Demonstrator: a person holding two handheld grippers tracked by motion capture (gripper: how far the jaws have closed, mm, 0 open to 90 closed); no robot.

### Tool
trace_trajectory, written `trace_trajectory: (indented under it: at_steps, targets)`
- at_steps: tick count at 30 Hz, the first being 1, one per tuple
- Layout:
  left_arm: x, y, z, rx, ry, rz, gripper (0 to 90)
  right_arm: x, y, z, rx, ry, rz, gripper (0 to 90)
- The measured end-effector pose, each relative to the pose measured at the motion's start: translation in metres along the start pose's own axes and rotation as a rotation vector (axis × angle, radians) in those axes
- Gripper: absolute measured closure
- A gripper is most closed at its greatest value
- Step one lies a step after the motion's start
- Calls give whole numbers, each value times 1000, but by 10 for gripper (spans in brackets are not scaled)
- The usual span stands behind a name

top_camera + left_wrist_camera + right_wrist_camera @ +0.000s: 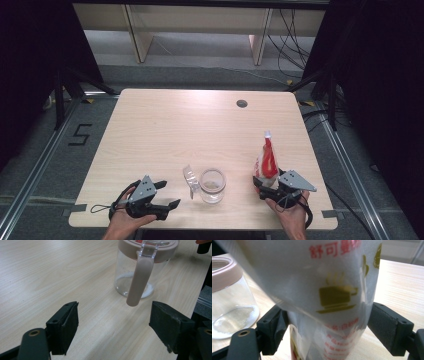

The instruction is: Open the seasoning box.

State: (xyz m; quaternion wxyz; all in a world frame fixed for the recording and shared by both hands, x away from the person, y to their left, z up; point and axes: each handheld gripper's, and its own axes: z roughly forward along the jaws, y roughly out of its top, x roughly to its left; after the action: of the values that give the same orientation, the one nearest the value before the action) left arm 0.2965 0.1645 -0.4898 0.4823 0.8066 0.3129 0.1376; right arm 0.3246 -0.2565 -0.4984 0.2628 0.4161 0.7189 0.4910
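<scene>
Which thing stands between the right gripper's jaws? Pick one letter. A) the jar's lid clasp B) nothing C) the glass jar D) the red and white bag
D: in the right gripper view the bag stands between the two black jaws of the right gripper, while the jar sits off to one side.

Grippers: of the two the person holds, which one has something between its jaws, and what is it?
The right gripper: the red-and-white bag stands between its jaws. The left gripper has open, empty jaws, short of the glass jar.
</scene>
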Motion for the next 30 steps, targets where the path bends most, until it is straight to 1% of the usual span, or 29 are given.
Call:
trace_trajectory:
  at_steps: [1,2,3,4,5,6,7,9,10,11,12,13,14,15,16,17,18,20,21,22,23,24,25,26,27,28,29,30]
  targets:
    - [0,0,0,0,0,0,229,-1,0,0,6,11,2,204]
    - [1,0,0,0,-4,22,229,-5,0,1,-5,30,-29,206]
    - [1,0,1,-2,-4,18,229,-5,0,0,5,42,-7,207]
    - [1,0,1,-2,-4,16,229,-7,0,0,9,48,-4,207]
    - [3,0,-1,20,2,39,229,-10,0,0,6,58,-19,208]
    - [2,0,0,7,3,11,229,-14,0,1,-8,76,-49,207]
    - [0,0,0,-2,-2,-7,229,-16,0,1,-6,86,-54,207]
    - [0,0,0,-2,-3,-6,229,-19,0,1,-3,98,-69,205]
    - [0,0,0,-1,-3,-5,228,-18,0,1,-10,92,-57,204]
    - [0,0,0,-2,-3,-6,228,-14,-1,0,-7,82,-24,201]
    - [0,0,0,-2,-3,-4,228,-14,-2,1,-17,70,-42,200]
    - [0,0,0,-2,-4,-3,228,-10,-2,0,-18,57,-14,200]
    - [0,0,0,-1,-4,1,228,-9,-2,0,-13,41,-25,197]
    - [0,0,1,-1,-5,-5,228,-4,-4,0,-18,13,6,195]
    - [0,0,1,-1,-5,-7,229,-3,-4,1,-27,-8,-4,193]
    - [-1,0,1,-1,-5,-7,229,0,-5,2,-24,-30,13,188]
    - [-1,0,1,-2,-6,-5,229,1,-6,5,-53,-40,-4,189]
    - [-1,0,1,-1,-6,-5,229,4,-5,4,-47,-58,-11,194]
    - [0,0,1,-1,-6,-5,229,5,-5,4,-42,-70,-25,197]
    - [0,0,1,4,-3,0,229,5,-5,4,-45,-74,-27,198]
    - [0,0,2,6,-6,-1,229,4,-5,3,-35,-67,-12,202]
    - [1,0,2,18,2,7,230,4,-5,3,-32,-64,-7,210]
    - [-1,0,2,7,-2,0,230,4,-5,2,-32,-71,-10,216]
    - [-2,0,2,4,-7,-4,230,4,-5,2,-48,-80,-25,222]
    - [0,0,1,12,-9,25,230,4,-4,2,-36,-64,-25,225]
    - [-1,0,1,11,-9,16,230,3,-4,1,-33,-65,-21,227]
    - [-1,0,1,13,-3,-1,231,1,-4,1,-40,-60,-36,231]
    - [-1,-1,2,-1,-12,-11,231,-1,-4,1,-41,-40,-41,237]
